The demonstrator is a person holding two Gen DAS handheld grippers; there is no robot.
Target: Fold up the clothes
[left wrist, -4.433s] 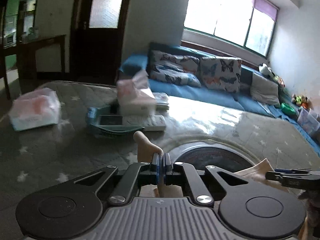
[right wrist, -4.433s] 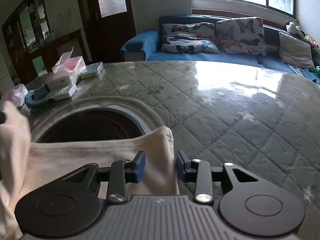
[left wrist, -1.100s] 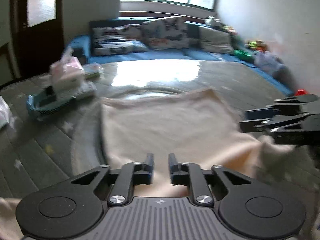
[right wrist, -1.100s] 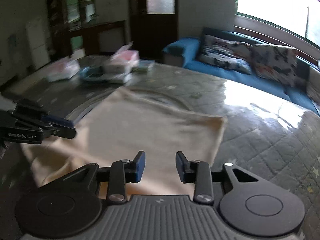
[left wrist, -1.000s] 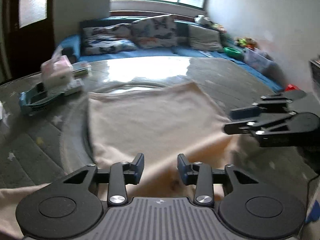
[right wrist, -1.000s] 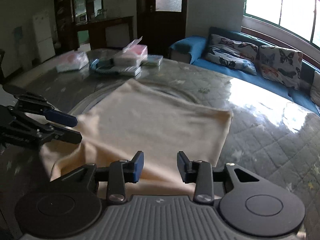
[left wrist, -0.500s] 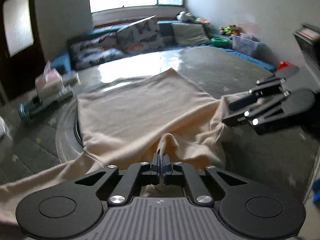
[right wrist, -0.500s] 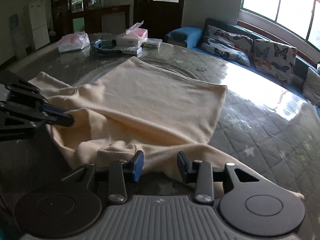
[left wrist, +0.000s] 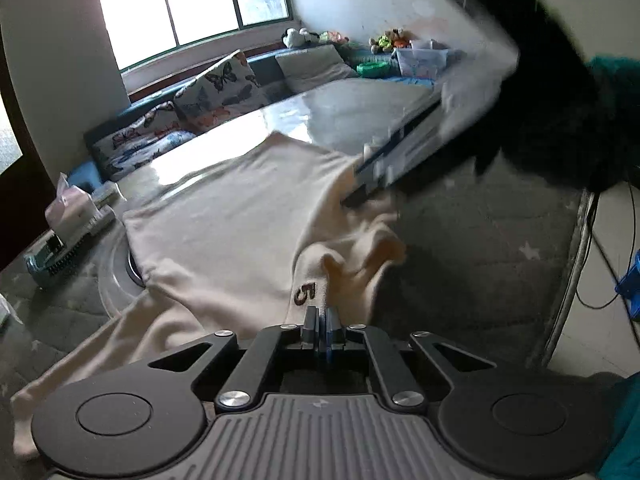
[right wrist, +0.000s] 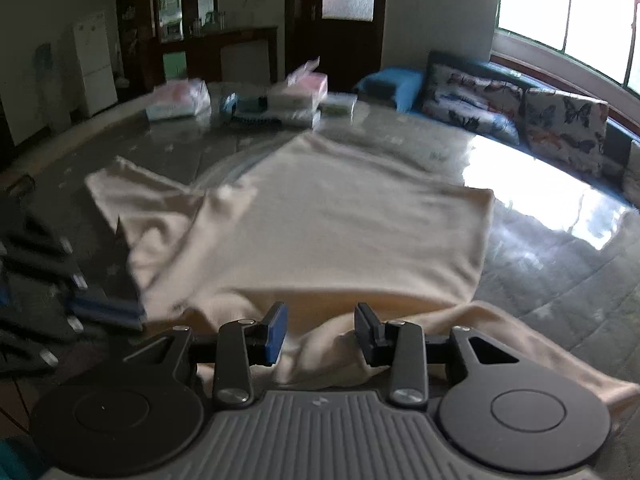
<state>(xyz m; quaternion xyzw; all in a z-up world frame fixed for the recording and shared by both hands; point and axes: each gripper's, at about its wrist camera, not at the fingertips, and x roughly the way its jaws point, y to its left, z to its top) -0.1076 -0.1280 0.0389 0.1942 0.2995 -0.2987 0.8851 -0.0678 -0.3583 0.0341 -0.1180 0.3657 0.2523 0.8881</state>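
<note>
- On the far left of the right wrist view, tissue packs [right wrist: 178,100] and a pink-topped box [right wrist: 304,90] are seen at the back of the quilted grey table [right wrist: 560,264].
- The cream garment [right wrist: 340,232] is spread flat across the middle of that table, one sleeve reaching out to the left.
- The left gripper [left wrist: 320,322] is seen with jaws pressed together, a bunched fold of the garment's near edge pinched between them, just beside a dark "5" mark [left wrist: 304,294].
- The right gripper [right wrist: 320,332] is held with jaws partly spread over a rumpled near edge of the cloth; fabric lies between the pads, but no contact can be made out.
- In the left wrist view that right gripper is blurred, at the garment's right side.
- Butterfly cushions [right wrist: 560,128] are lined up on the blue sofa [right wrist: 384,80] beyond.
</note>
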